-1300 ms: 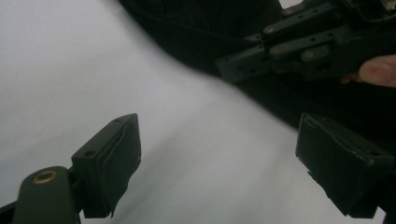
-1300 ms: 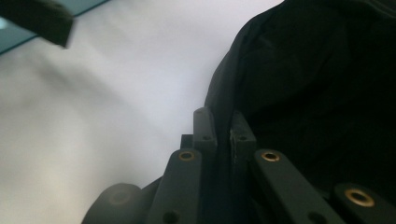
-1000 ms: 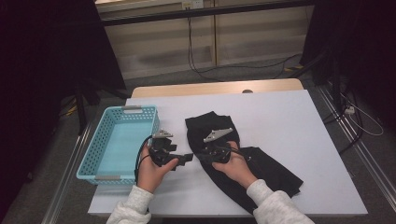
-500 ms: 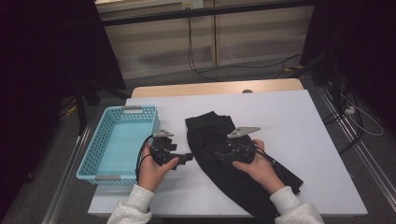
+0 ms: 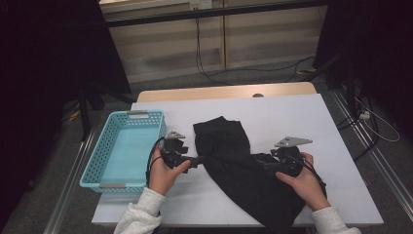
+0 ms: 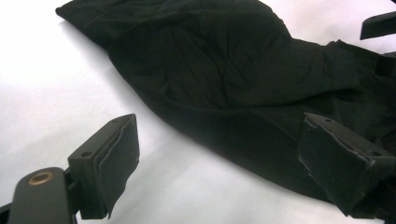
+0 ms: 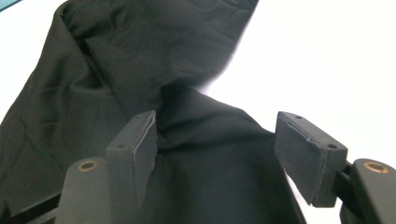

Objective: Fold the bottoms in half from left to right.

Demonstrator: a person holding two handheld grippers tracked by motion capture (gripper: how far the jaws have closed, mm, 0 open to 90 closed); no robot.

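Lying on the table [image 5: 341,126] right of the basket [image 5: 124,146], the cloth [image 5: 234,161] sits between both grippers: left gripper [image 6: 219,163] spread at its edge, right gripper [image 7: 215,154] just opened, gripping nothing.

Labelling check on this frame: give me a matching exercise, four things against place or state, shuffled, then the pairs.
Things:
1. basket
2. black cloth
3. left gripper
4. right gripper

Place or state:
A. open, at the cloth's left edge
B. empty, at the table's left side
C. open, over the cloth's right part
D. spread in the table's middle

Pairs: 1-B, 2-D, 3-A, 4-C
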